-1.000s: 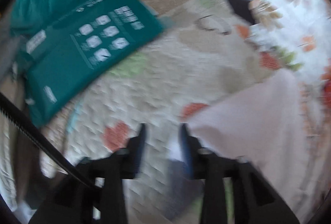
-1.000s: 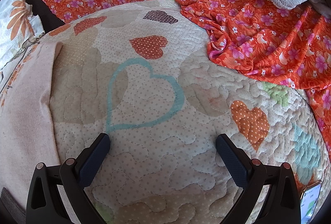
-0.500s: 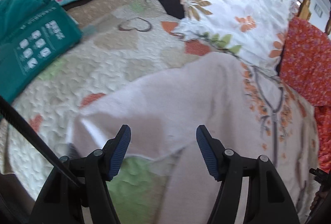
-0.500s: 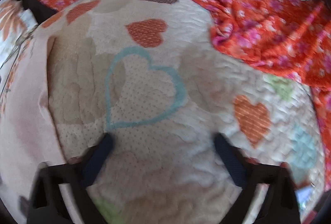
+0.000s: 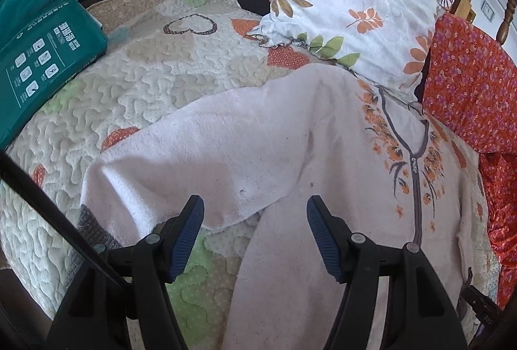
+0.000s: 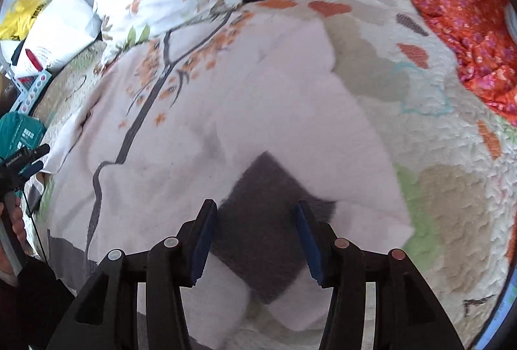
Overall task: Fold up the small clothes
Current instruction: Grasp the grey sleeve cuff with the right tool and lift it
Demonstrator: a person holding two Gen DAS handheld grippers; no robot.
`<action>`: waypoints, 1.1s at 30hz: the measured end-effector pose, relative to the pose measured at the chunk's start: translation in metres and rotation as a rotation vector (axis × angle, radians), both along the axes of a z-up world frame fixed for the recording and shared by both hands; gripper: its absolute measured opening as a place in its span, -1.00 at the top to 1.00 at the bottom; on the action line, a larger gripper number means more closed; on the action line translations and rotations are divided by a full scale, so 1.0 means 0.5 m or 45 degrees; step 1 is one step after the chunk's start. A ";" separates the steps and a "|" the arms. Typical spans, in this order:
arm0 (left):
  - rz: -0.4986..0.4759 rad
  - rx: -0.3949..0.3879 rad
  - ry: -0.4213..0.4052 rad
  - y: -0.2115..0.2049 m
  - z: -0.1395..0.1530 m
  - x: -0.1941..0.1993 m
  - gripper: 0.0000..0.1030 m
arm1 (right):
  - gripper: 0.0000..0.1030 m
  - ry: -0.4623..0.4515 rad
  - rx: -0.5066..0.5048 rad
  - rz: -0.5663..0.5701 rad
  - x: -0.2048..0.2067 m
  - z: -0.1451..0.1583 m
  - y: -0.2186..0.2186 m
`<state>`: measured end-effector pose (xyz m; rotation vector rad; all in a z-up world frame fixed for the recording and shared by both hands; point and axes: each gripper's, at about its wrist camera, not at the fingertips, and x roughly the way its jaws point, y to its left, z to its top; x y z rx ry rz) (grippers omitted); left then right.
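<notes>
Although the pink sweater (image 5: pixel 323 136) already lies spread on the quilted bed (image 5: pixel 145 75), the folding looks barely begun, judging by how it lies. In the left wrist view one sleeve (image 5: pixel 194 162) runs out toward 9 o'clock, its grey cuff (image 5: pixel 93 230) at the far end, not yet brought over the body. In the right wrist view the other grey cuff (image 6: pixel 268 220) lies turned in over the pink cloth, so that sleeve may be part folded; the body and hem are unfolded.

The left tool (image 5: pixel 255 233) is spread wide and holds nothing, poised above the sleeve's lower edge where it meets the body. The right tool (image 6: pixel 255 240) is likewise spread and empty, its jaws standing either side of the cuff; contact cannot be told.

Open quilt lies at 9 to 11 o'clock of the sweater. A leaf-print pillow (image 5: pixel 349 1) touches the collar at 12 o'clock, a teal box (image 5: pixel 42 59) sits at 10, and the orange floral blanket (image 5: pixel 468 85) crowds 2 to 4 o'clock.
</notes>
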<state>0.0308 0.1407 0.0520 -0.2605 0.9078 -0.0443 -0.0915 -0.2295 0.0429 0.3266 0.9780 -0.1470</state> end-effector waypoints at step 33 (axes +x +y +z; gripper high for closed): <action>-0.052 -0.047 -0.011 -0.032 0.015 -0.011 -0.26 | 0.88 -0.359 -0.051 -0.911 -0.283 0.290 -0.497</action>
